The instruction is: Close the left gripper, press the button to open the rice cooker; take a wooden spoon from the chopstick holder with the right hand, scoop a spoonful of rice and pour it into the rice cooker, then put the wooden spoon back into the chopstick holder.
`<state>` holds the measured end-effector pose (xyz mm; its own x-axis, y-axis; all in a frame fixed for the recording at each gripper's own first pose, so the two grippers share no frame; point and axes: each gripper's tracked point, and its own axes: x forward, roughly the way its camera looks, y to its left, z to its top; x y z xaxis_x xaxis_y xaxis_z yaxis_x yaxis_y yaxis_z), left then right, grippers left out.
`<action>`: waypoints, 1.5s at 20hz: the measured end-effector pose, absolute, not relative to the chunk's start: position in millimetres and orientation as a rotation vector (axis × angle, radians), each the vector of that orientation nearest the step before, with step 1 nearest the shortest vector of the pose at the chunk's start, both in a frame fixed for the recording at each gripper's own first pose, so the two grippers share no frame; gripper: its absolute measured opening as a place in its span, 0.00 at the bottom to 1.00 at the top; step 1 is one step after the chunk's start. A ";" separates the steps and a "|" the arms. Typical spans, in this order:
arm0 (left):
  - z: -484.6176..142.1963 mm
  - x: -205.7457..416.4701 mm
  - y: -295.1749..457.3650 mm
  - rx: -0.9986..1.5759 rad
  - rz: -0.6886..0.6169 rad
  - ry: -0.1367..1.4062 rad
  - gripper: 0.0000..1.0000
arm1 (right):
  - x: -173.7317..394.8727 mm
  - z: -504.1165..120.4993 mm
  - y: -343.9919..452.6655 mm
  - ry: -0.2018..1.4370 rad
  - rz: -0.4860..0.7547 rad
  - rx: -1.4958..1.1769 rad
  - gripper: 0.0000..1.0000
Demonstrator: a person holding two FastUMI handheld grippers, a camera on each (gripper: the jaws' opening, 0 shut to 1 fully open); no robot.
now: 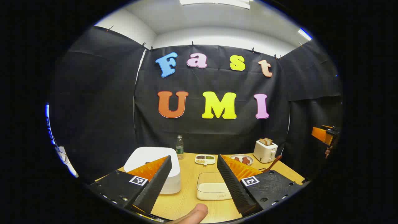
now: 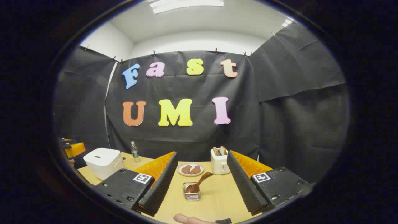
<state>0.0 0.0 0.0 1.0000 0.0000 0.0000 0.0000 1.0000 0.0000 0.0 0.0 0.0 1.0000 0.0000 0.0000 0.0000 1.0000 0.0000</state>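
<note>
Left gripper (image 1: 192,183): fingers spread wide, holding nothing, above the near edge of the table (image 1: 186,203).
Right gripper (image 2: 202,182): wide open too, empty.
Rice cooker (image 1: 155,166): white, lid down, near the table's left edge.
Rice box (image 1: 213,186): clear, just right of the cooker.
Wooden spoon (image 2: 199,183): leaning in the chopstick holder (image 2: 191,193), mid-table.
Toaster (image 2: 219,161): back edge, beside a plate (image 2: 190,169).

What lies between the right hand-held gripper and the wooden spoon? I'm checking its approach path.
Only bare table separates the open right hand-held gripper from the wooden spoon ahead, per the right gripper view.
</note>
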 end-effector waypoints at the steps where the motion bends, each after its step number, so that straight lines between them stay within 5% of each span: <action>1: 1.0 -0.8 1.7 0.001 0.001 0.000 0.94 | -0.7 -0.1 -1.3 -0.001 0.000 0.001 1.00; 19: -2.9 22.5 39.3 -0.046 0.010 0.051 0.92 | 1.1 -26.9 -25.0 -0.030 -0.025 0.012 1.00; 21: -11.8 33.1 50.1 -0.050 0.008 0.083 0.86 | 1.5 -29.3 -22.3 -0.035 -0.020 0.000 1.00; 26: -31.7 62.5 88.0 -0.023 0.058 0.142 0.33 | 6.1 -42.2 -12.6 -0.016 0.014 -0.002 1.00; 30: -46.7 82.6 108.0 0.017 0.103 0.215 0.24 | 13.0 -52.6 -7.3 0.006 0.023 -0.003 1.00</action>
<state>82.6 108.0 -46.7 0.9718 0.1037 -0.2120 -0.1000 0.9946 0.0281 13.0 -7.3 -52.6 0.9997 0.0235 -0.0057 -0.0235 0.9997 -0.0028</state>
